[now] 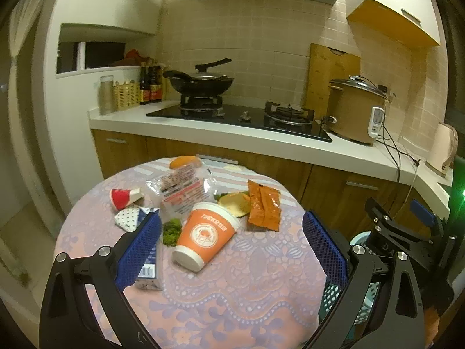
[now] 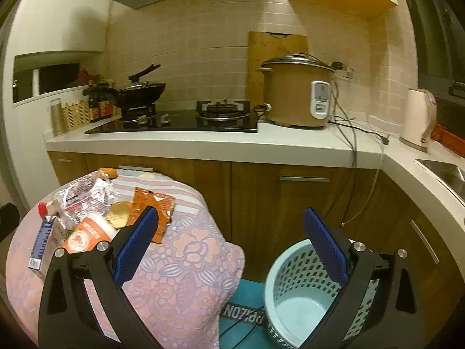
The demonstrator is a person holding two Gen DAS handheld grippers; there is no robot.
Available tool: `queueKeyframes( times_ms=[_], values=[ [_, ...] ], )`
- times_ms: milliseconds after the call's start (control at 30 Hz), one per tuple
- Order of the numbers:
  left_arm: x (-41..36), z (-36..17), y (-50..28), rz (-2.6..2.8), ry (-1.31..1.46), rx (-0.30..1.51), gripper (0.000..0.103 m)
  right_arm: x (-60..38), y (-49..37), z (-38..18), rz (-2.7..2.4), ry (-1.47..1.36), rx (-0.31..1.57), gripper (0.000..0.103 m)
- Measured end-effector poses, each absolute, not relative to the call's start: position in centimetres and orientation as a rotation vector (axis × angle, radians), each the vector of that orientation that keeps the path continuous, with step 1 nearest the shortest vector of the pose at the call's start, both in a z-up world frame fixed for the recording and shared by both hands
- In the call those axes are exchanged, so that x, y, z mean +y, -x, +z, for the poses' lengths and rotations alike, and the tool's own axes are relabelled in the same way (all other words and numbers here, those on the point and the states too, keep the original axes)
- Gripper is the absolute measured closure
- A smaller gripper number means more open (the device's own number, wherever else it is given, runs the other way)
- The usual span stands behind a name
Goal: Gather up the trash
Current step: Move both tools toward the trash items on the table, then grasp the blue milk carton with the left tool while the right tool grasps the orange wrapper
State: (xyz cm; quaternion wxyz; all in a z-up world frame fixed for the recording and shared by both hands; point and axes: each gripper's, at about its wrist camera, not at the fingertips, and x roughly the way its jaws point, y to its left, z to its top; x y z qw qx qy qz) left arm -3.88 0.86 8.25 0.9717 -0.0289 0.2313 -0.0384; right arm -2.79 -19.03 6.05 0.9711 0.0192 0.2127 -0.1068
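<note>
**Trash heaped on round table, bin on floor, both grippers empty**

Where the kitchen counter (image 2: 221, 142) runs along the tiled wall, it carries a black gas hob (image 2: 180, 122), a wok (image 1: 202, 83) with lid on the left burner, a tan rice cooker (image 2: 296, 93) and a pale kettle (image 2: 418, 119). In front stands a round table (image 1: 232, 296) under a pink floral cloth.

Beside the table, on the floor at its right, a light-blue perforated waste basket (image 2: 296, 299) stands upright on a teal mat (image 2: 247, 325).

Trash lies clustered on the far half of the table: a crumpled clear plastic wrapper (image 1: 181, 192) with red print; an orange paper cup (image 1: 205, 235) tipped on its side, mouth away from the camera; an orange sauce sachet (image 1: 263, 205) just right of it; a blue-and-white carton (image 1: 148, 264) lying flat, partly behind the left finger; a red-and-white crushed paper cup (image 1: 125, 197); a dotted paper scrap (image 1: 128, 218); a yellow peel (image 1: 234, 203) touching the cup's rim; a green vegetable scrap (image 1: 171, 231) beside the cup.

Left gripper (image 1: 232, 247): jaws spread wide above the table, nothing between the blue pads. Right gripper (image 2: 231, 244): jaws likewise spread and empty, over the table's edge and the basket.
</note>
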Motion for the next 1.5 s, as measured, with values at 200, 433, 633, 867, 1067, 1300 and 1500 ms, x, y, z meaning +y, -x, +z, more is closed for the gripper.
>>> queueKeyframes(
  times_ms=[200,433,633,867,1067,1300,1500],
  values=[
    [2.0,7.2,3.1,-0.085,0.08,0.471,0.008,-20.4,2.2,6.2,-0.219,-0.075,0.439,0.008],
    [7.7,5.0,2.4,-0.062,0.15,0.528,0.008,-18.8,-0.7,5.0,-0.086,-0.06,0.493,0.023],
    [9.3,3.8,-0.2,-0.062,0.12,0.608,0.009,-16.8,-5.0,3.0,0.044,-0.087,0.605,0.049],
    [12.7,-0.4,-3.3,-0.023,0.154,0.803,0.016,-11.5,-7.1,0.7,0.162,-0.033,0.693,0.049],
    [12.1,-3.0,-4.6,0.013,0.098,0.879,0.024,-10.7,-10.0,-1.0,0.111,-0.048,0.745,0.049],
    [13.1,-4.5,-6.5,0.027,0.117,0.94,0.063,-10.3,-14.2,-2.9,0.082,-0.057,0.827,0.026],
    [13.9,-4.3,-6.5,0.034,0.146,0.911,0.066,-10.2,-17.2,-5.0,0.045,-0.036,0.9,0.018]
  ],
)
